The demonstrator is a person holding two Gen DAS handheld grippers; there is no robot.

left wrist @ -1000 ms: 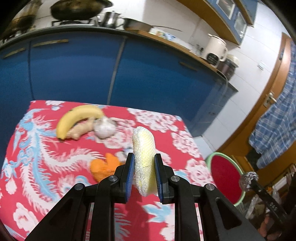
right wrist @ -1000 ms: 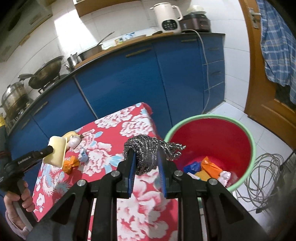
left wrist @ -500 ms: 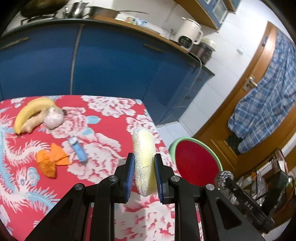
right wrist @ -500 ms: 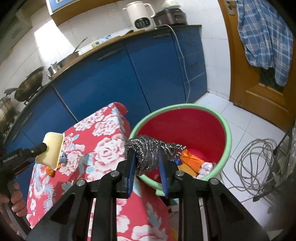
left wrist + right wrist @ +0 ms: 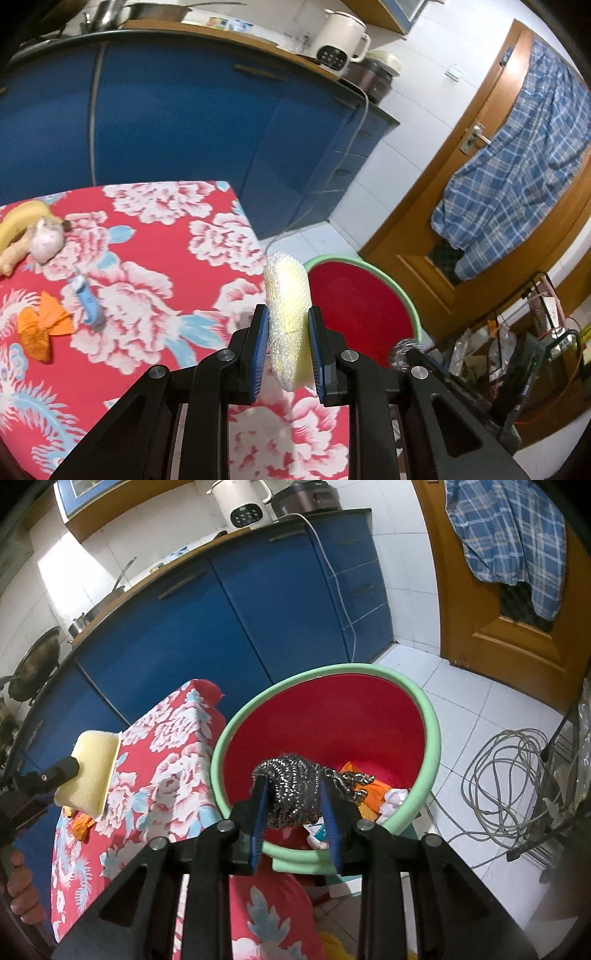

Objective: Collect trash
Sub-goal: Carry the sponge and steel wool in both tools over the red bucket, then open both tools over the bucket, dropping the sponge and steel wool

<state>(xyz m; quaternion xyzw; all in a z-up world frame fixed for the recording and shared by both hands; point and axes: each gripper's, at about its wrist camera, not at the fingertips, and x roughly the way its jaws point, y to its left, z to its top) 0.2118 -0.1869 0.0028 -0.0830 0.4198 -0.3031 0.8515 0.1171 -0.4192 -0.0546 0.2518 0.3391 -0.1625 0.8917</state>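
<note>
Right wrist: steel scourer (image 5: pixel 291 792) clamped between jaws, above red bin (image 5: pixel 430 716).

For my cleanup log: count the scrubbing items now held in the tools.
2: a yellow sponge in the left tool over the table, and a steel wool ball in the right tool above the red bin.

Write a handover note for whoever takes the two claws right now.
Left claw: shut on the yellow sponge, held above the red floral table, short of the bin.
Right claw: shut on the steel wool, held over the red bin.
Done: some wrappers and scraps already lie in the bin.
Left: release the steel wool, then carry the sponge over and drop it. On the table remain the orange wrapper and a small blue item. Banana, ginger and garlic look like food; probably leave them.
</note>
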